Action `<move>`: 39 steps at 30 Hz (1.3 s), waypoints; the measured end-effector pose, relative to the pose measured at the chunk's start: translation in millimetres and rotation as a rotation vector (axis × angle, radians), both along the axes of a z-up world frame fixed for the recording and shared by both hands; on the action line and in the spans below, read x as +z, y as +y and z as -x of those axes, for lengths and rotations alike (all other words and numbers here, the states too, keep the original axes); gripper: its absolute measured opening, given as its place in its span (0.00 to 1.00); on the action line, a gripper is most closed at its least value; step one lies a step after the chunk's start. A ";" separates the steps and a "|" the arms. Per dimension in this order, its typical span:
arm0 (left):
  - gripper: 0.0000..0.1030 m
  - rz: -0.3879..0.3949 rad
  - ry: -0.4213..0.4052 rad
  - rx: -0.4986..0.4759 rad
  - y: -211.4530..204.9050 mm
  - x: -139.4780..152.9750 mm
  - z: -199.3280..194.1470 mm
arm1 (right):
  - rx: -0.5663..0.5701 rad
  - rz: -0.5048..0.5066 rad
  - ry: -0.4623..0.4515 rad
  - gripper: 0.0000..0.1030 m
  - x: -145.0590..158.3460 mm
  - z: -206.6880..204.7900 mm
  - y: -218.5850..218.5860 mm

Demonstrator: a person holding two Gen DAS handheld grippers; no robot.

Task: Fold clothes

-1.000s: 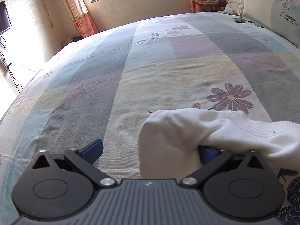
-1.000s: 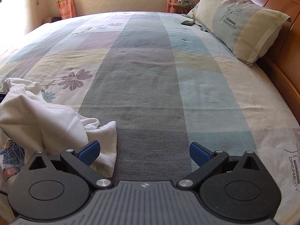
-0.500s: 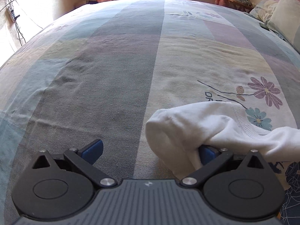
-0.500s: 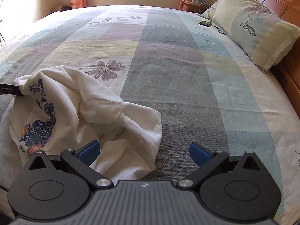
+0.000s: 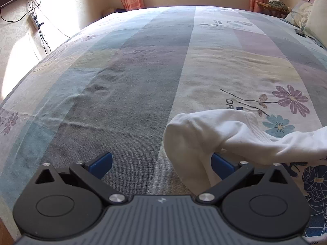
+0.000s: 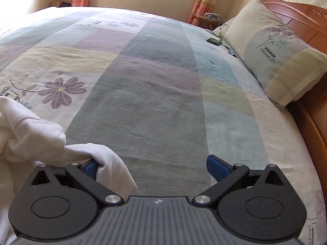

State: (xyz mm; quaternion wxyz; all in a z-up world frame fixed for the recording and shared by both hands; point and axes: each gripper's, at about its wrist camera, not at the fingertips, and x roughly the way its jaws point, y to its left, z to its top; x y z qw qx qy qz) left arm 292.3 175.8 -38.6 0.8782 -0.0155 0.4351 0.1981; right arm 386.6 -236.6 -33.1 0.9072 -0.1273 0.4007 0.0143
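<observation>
A crumpled white cotton T-shirt with a blue printed graphic lies on the striped floral bedspread, at four o'clock of the left gripper. Cloth drapes one finger of each gripper; the jaws of both, the right gripper included, stand apart, probably ready to spread it flat.

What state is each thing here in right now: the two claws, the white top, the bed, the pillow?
Left gripper: open, cloth draped over its right finger.
Right gripper: open, cloth draped over its left finger.
Shirt: crumpled, unfolded, lying on the bed.
Bedspread: spread out, lightly wrinkled.
Pillow: leaning against the headboard.
</observation>
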 end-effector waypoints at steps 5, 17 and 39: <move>1.00 -0.034 0.024 -0.005 -17.8 0.8 -1.8 | -0.126 0.024 0.039 1.00 -15.9 -11.0 -57.7; 1.00 -0.064 0.060 -0.115 -33.9 -3.0 -29.4 | -0.469 0.073 0.080 1.00 -15.8 29.1 -186.0; 1.00 0.112 0.113 -0.078 12.9 -19.6 -34.3 | 0.059 -0.144 0.147 1.00 9.2 37.8 -16.8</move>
